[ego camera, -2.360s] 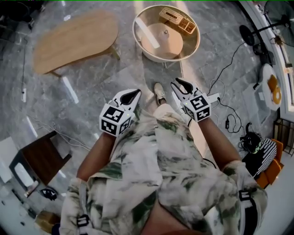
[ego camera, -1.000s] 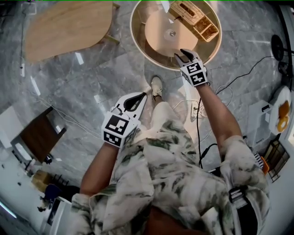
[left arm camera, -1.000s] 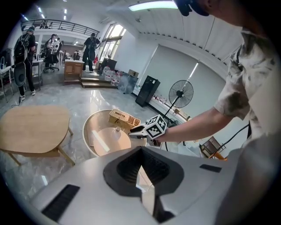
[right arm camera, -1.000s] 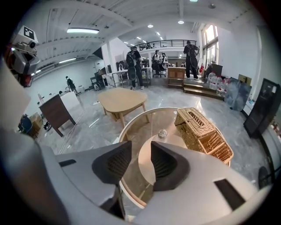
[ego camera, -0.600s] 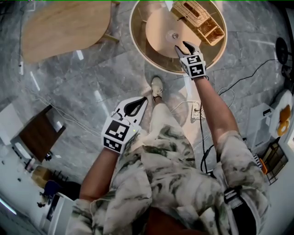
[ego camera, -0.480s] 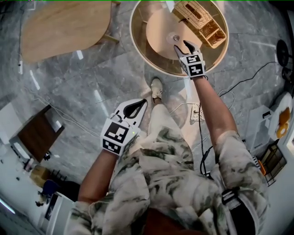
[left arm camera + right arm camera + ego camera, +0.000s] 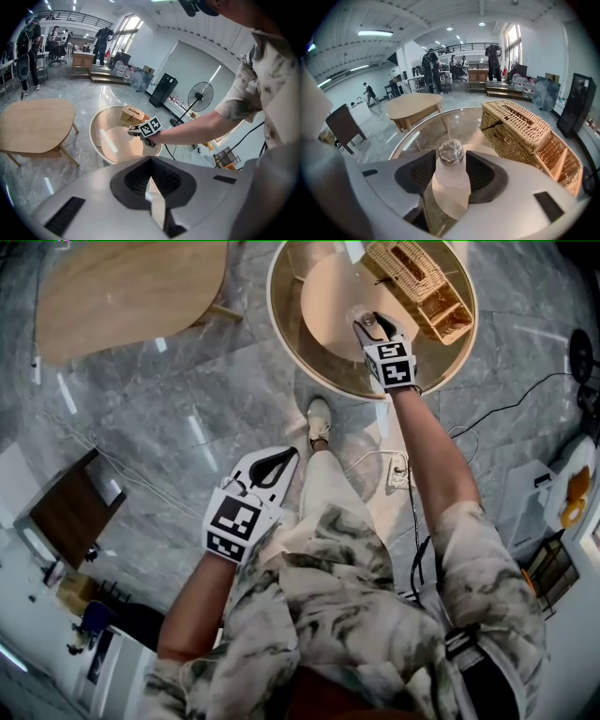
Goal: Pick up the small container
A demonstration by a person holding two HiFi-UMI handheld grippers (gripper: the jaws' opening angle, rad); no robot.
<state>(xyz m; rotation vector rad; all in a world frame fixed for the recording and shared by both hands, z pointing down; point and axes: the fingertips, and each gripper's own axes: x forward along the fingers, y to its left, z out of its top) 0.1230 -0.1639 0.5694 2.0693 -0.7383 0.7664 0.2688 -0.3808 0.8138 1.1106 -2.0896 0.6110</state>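
Jaws on the right gripper (image 7: 369, 326) have just been opening, spread wide around the small container (image 7: 451, 180) on the glass table (image 7: 287, 307); left gripper (image 7: 150, 160) jaws pressed together, empty.

There's the round glass-topped bench (image 7: 274, 310) with its pale wooden rim, standing on grey marble floor (image 7: 187, 381). On it: a woven wicker basket (image 7: 419, 277), and a small frosted silver-capped container (image 7: 451, 183) upright nearby.
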